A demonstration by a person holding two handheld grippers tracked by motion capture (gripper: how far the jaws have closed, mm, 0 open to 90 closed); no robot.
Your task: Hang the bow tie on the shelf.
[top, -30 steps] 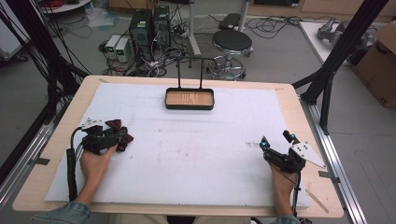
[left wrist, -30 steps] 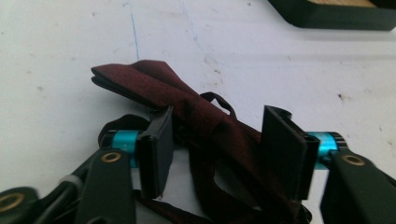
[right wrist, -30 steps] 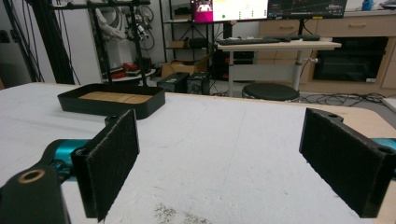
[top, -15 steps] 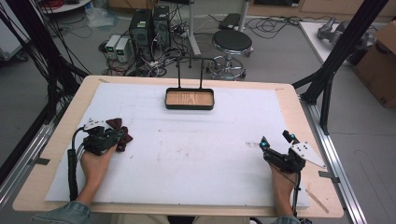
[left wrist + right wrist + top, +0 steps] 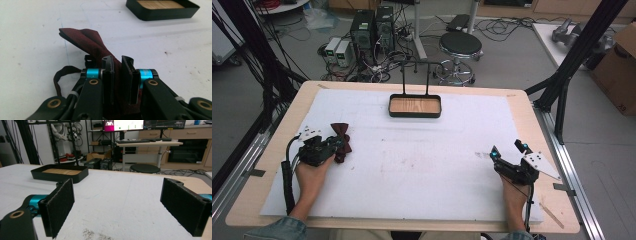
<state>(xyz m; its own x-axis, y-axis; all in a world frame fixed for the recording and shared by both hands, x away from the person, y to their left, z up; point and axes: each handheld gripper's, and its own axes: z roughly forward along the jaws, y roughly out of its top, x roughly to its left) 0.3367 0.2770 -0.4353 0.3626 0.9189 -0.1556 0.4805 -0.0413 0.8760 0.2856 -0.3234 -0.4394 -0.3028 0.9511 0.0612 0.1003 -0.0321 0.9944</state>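
— How many things are on that table?

— One dark red bow tie [image 5: 341, 141] at the left, one black tray [image 5: 415, 106] at the far edge. The left gripper [image 5: 117, 65] has its jaws pinched on the bow tie; the right gripper [image 5: 508, 151] is spread wide, holding nothing.

— And the surface?

— White sheet [image 5: 422, 170] over a wooden table [image 5: 257, 200]. One stool [image 5: 460, 44] behind.

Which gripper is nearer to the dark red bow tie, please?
Left. The left gripper has its jaws closed on the bow tie; the right gripper sits open far across the table.
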